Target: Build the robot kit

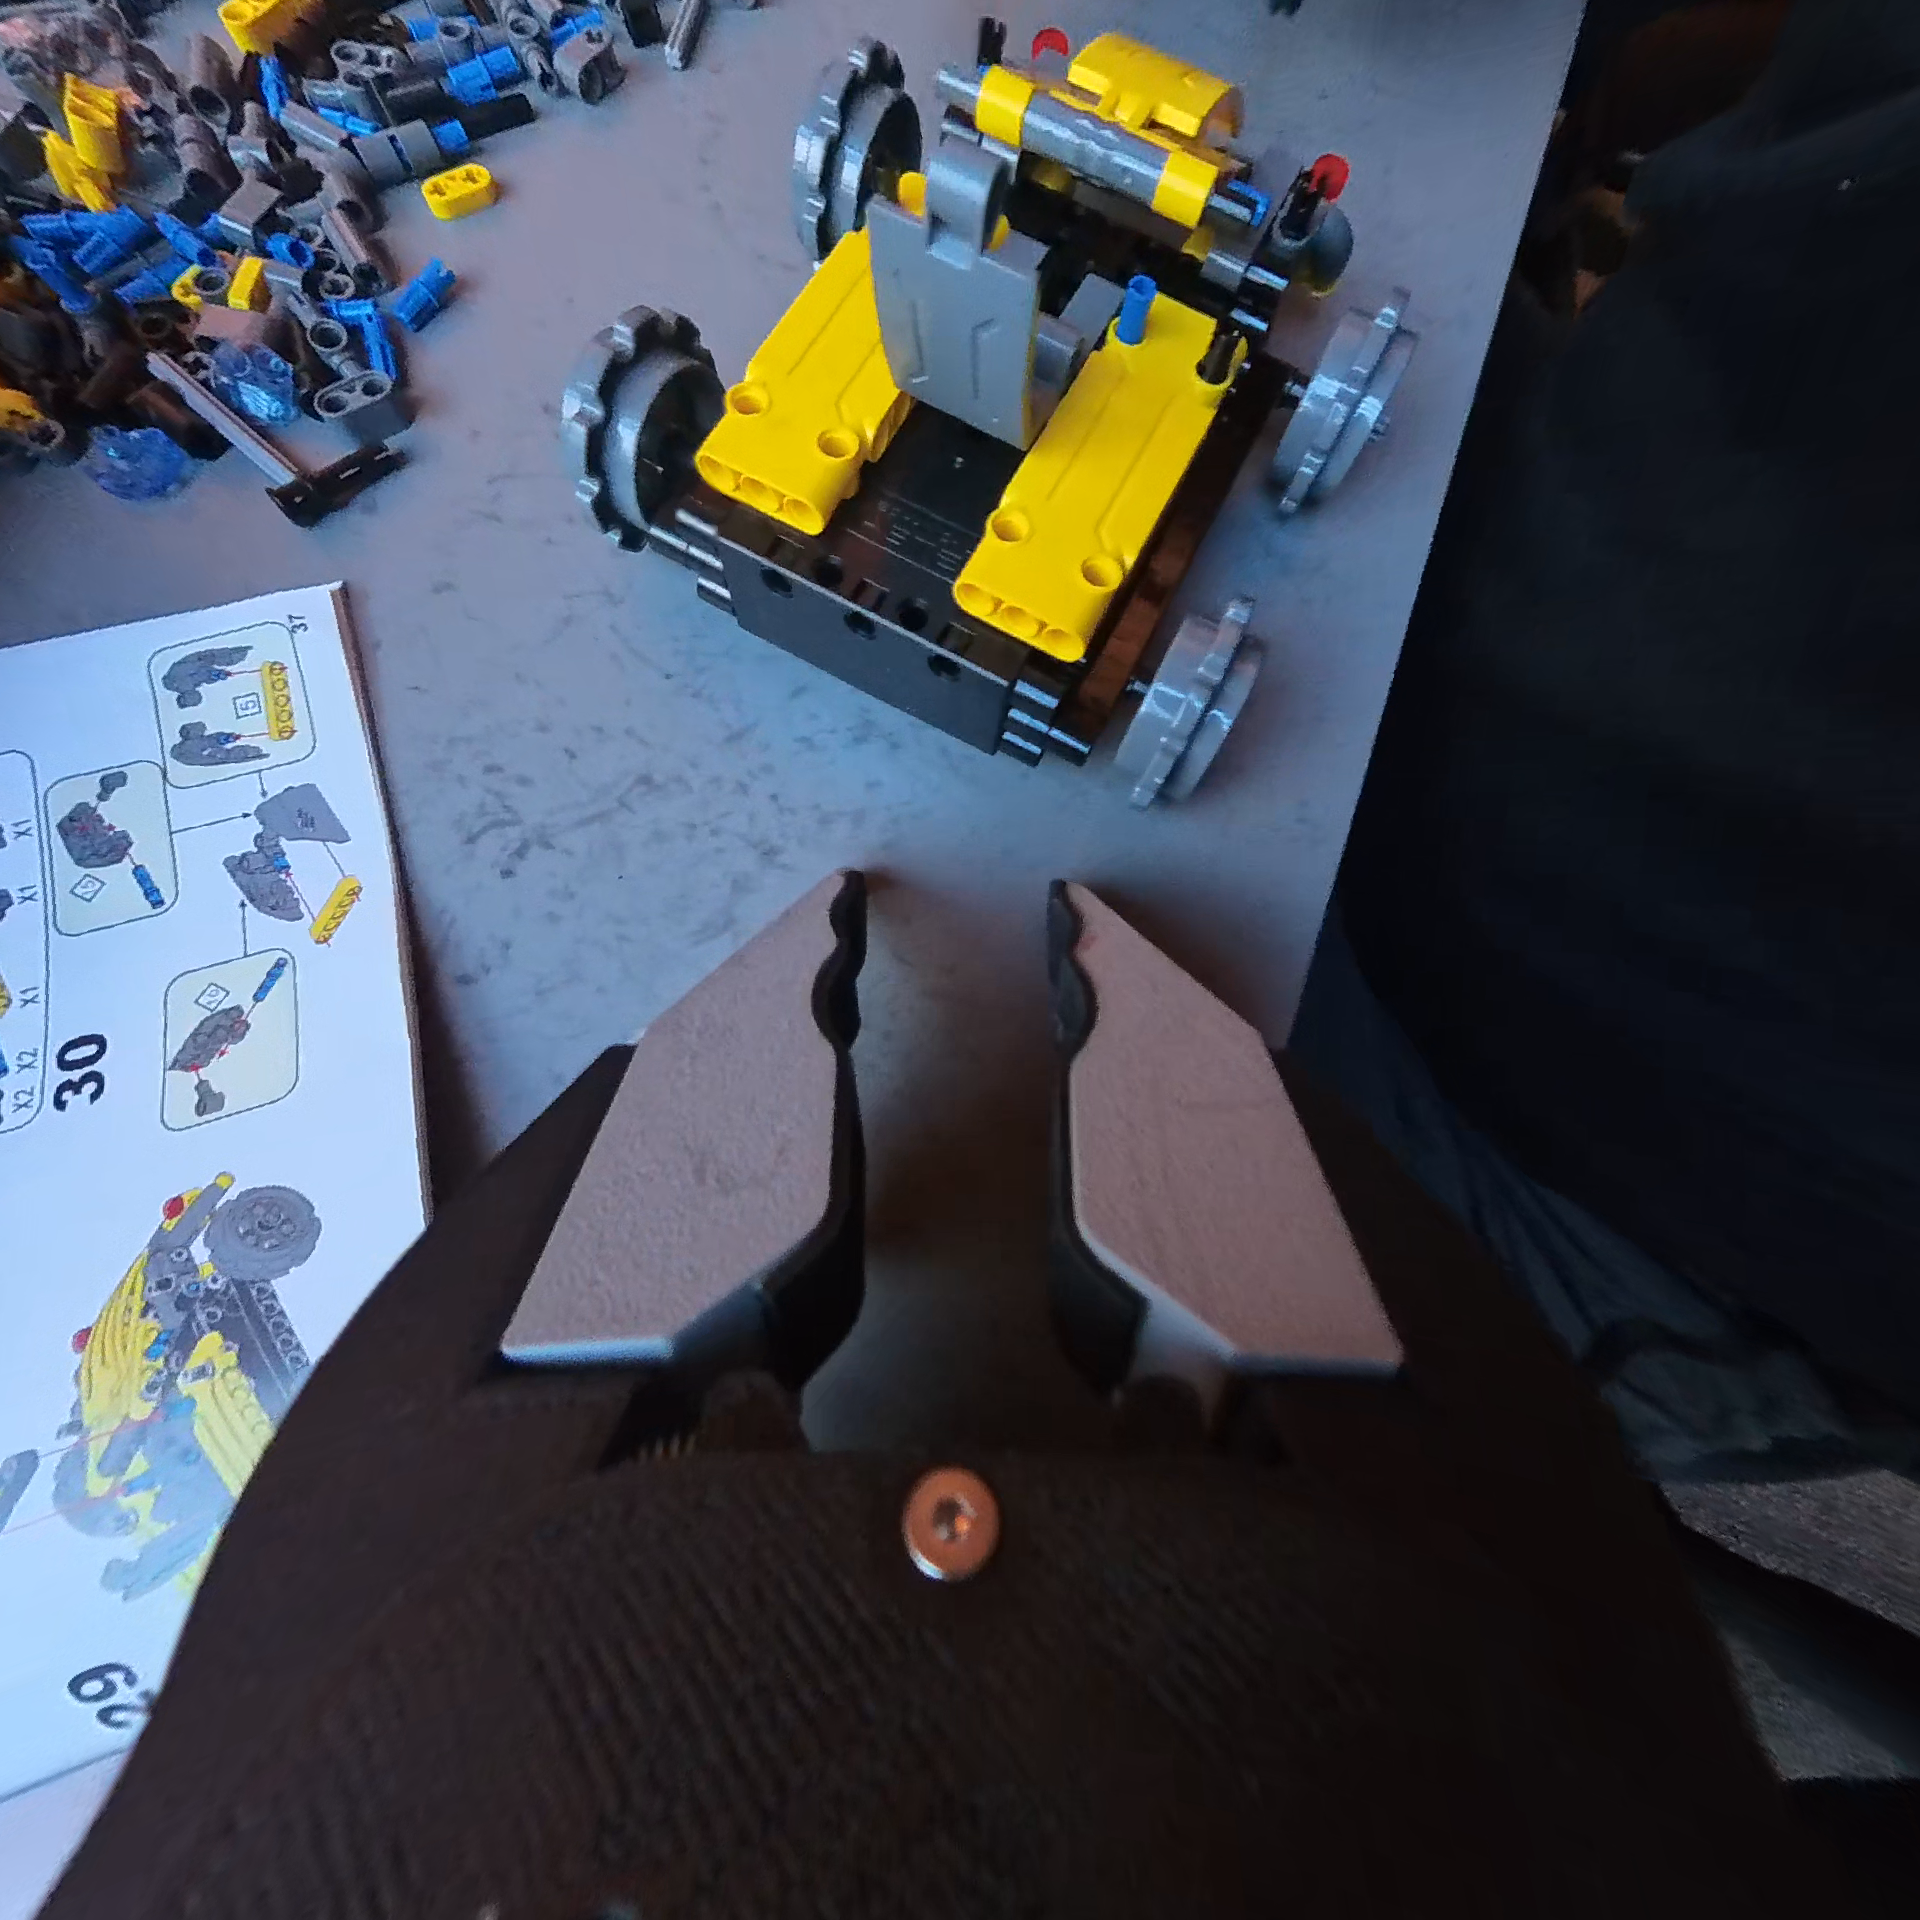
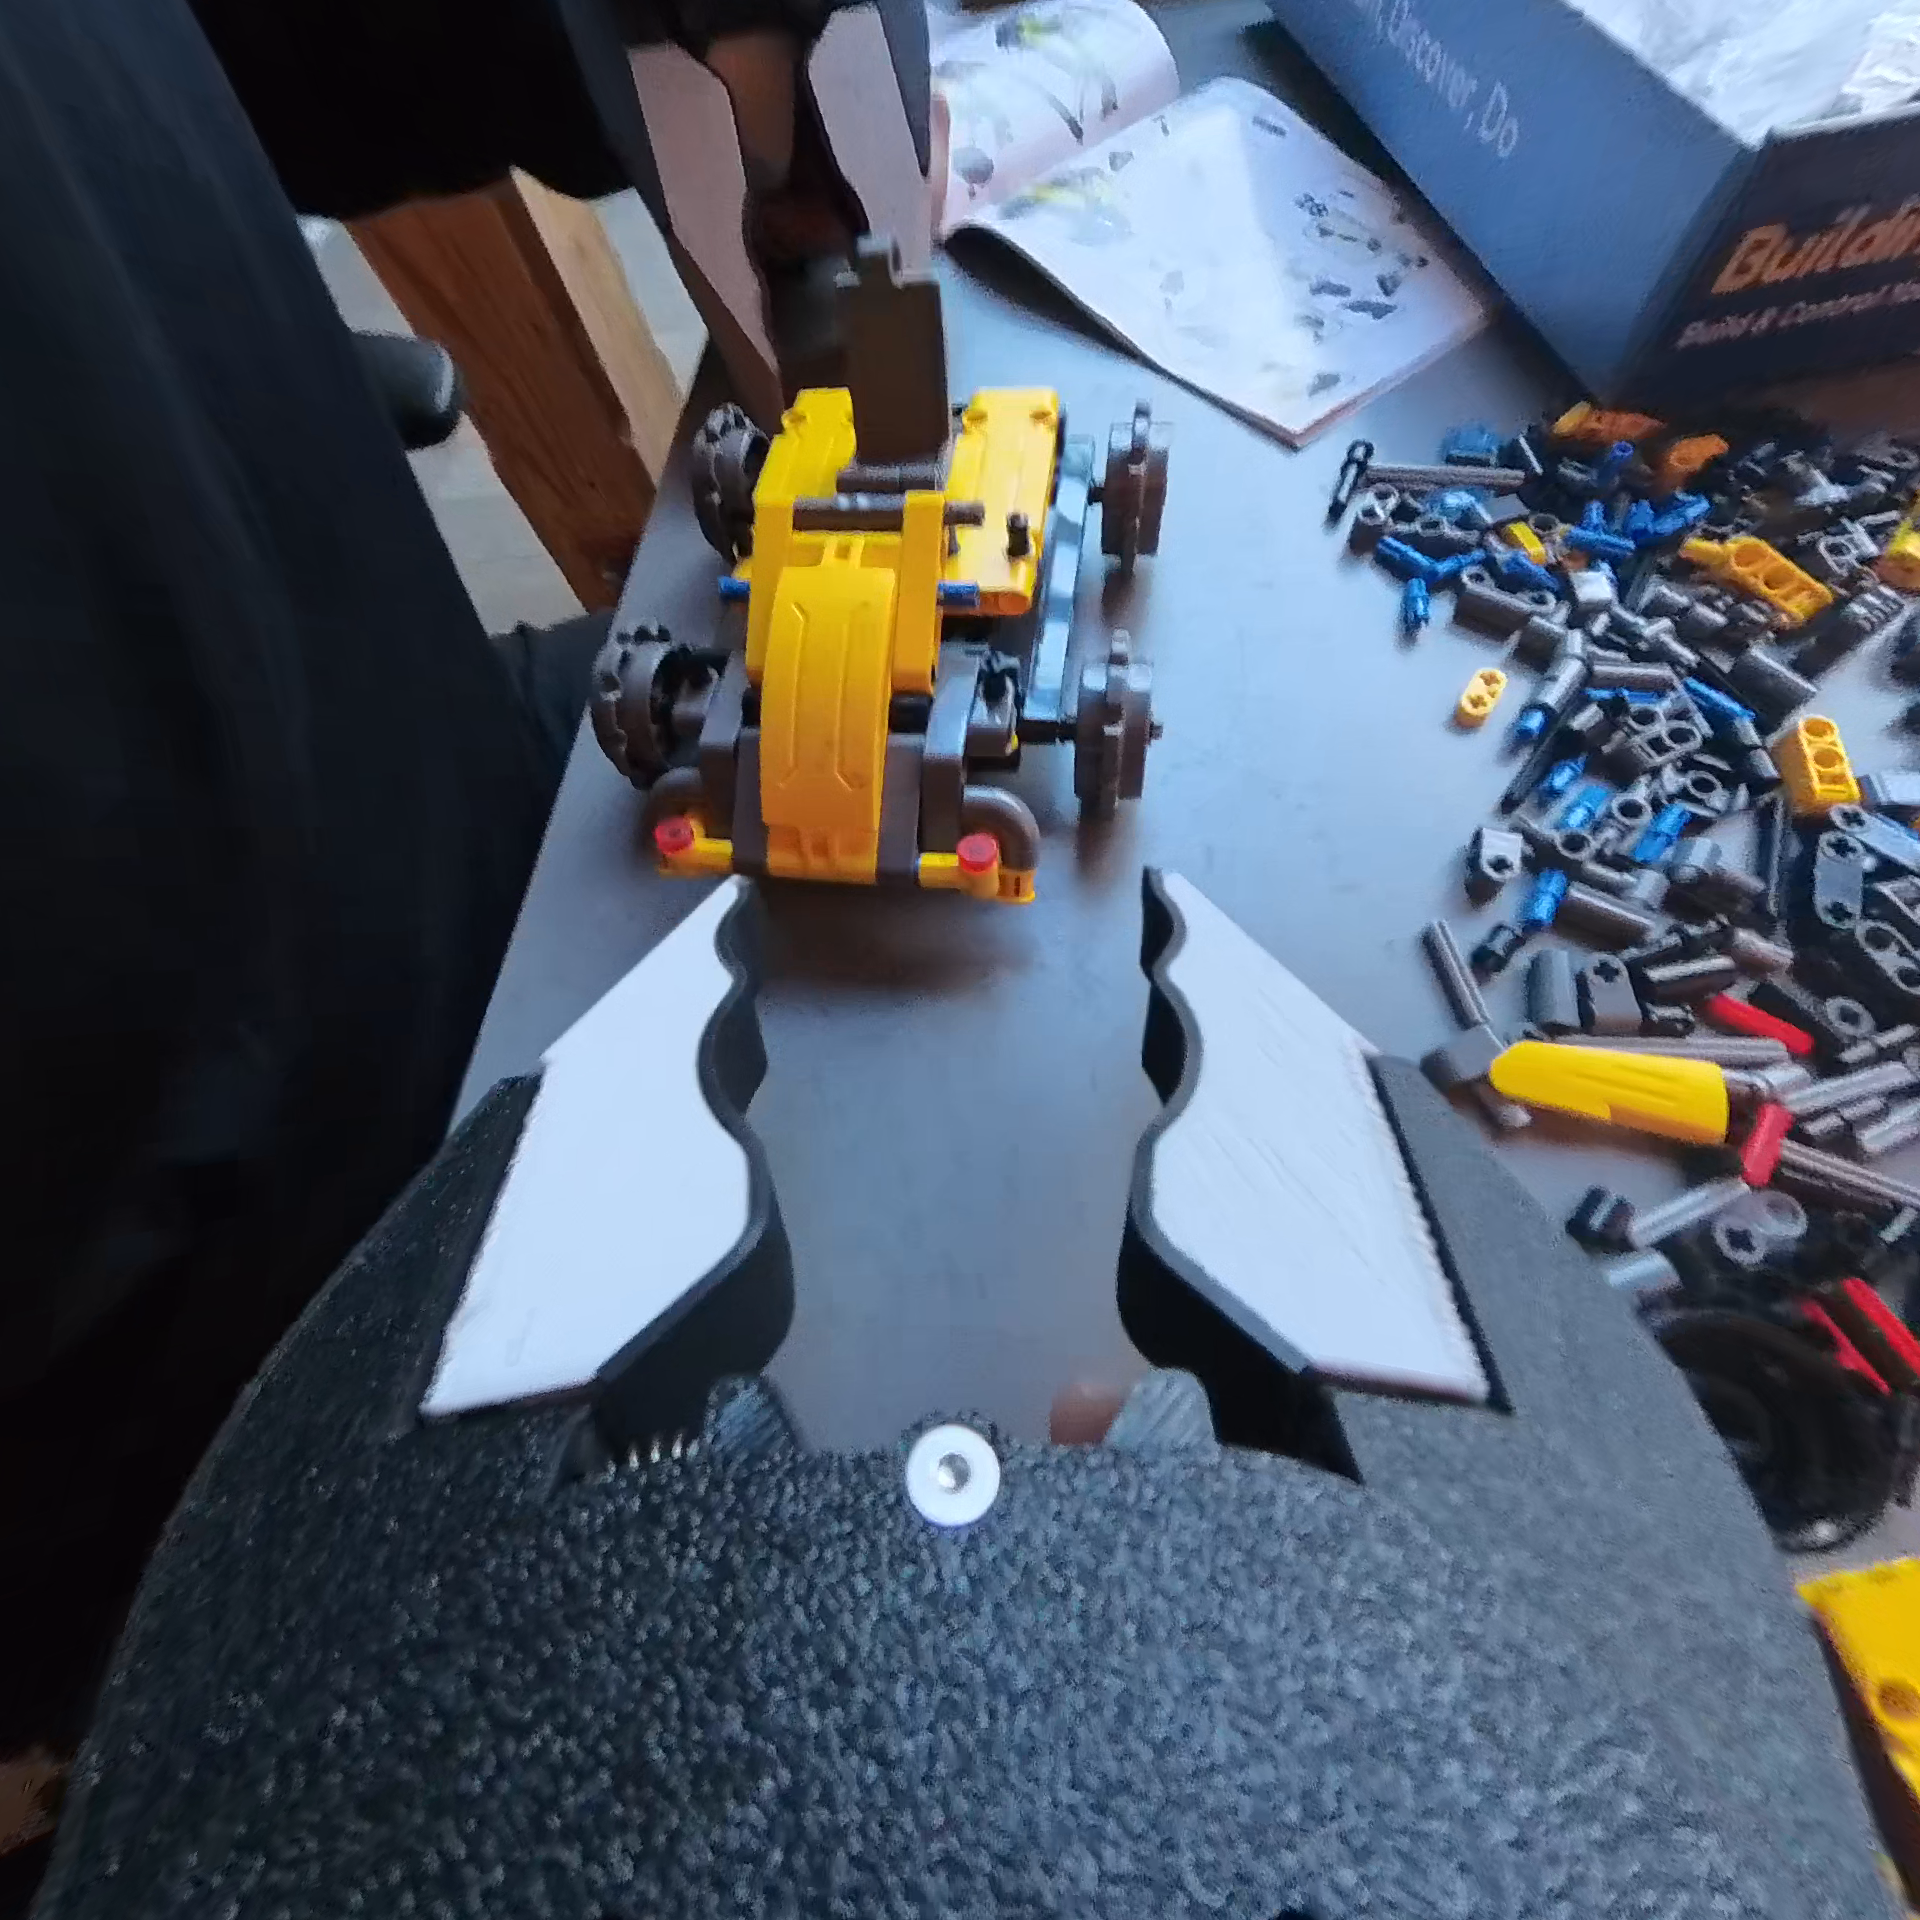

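Observation:
A part-built yellow, grey and black brick vehicle (image 1: 966, 416) with grey toothed wheels stands on the grey table near its right edge. A grey panel (image 1: 961, 332) stands upright in its middle. My left gripper (image 1: 956, 899) is open and empty, just short of the vehicle's rear. In the right wrist view the same vehicle (image 2: 883, 644) faces me. My right gripper (image 2: 940, 888) is open and empty, its tips just before the front bumper. The left gripper's fingers (image 2: 717, 239) show beyond the vehicle.
A heap of loose blue, grey, black and yellow pieces (image 1: 208, 229) lies at the far left, also in the right wrist view (image 2: 1683, 831). An open instruction booklet (image 1: 187, 1039) lies left. A dark blue box (image 2: 1621, 156) stands behind. The table edge (image 1: 1455, 540) drops off beside the vehicle. Across from one pair of fingers to the other is roughly 20 centimeters.

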`<state>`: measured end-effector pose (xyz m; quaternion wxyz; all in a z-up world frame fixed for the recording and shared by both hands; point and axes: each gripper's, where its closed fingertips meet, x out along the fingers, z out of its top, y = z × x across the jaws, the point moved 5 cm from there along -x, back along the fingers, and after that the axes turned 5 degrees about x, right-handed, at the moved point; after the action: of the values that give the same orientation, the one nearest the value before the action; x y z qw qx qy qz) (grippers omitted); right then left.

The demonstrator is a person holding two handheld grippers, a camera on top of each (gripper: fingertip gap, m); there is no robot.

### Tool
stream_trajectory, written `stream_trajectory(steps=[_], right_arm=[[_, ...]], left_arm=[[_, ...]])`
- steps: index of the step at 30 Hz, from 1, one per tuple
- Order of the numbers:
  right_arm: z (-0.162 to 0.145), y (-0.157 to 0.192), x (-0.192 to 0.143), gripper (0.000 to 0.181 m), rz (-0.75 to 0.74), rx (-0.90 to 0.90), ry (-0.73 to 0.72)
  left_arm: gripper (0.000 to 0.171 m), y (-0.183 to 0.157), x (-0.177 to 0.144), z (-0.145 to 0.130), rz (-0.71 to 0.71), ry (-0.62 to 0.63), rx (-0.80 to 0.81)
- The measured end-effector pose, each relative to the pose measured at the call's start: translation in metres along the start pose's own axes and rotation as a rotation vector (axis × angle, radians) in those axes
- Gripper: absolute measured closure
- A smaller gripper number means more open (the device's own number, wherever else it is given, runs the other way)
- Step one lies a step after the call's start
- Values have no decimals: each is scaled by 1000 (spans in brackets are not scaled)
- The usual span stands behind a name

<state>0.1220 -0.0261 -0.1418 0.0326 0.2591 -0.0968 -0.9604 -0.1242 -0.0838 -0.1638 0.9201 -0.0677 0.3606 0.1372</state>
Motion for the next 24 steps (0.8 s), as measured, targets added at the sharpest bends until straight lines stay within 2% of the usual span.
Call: stream_trajectory(steps=[4,11,19,24], right_arm=[[10,-2,7,108,51,9,-34],[17,-10,8,109,53,7,-69],[12,-10,20,107,53,-12,27],[13,-9,19,107,55,-17,12]], left_arm=[[143,1,0,0,-7,-4,-19],[145,2,0,0,-13,-7,-38],[146,0,1,1,-28,-9,-38],[146,0,1,2,-27,-9,-38]])
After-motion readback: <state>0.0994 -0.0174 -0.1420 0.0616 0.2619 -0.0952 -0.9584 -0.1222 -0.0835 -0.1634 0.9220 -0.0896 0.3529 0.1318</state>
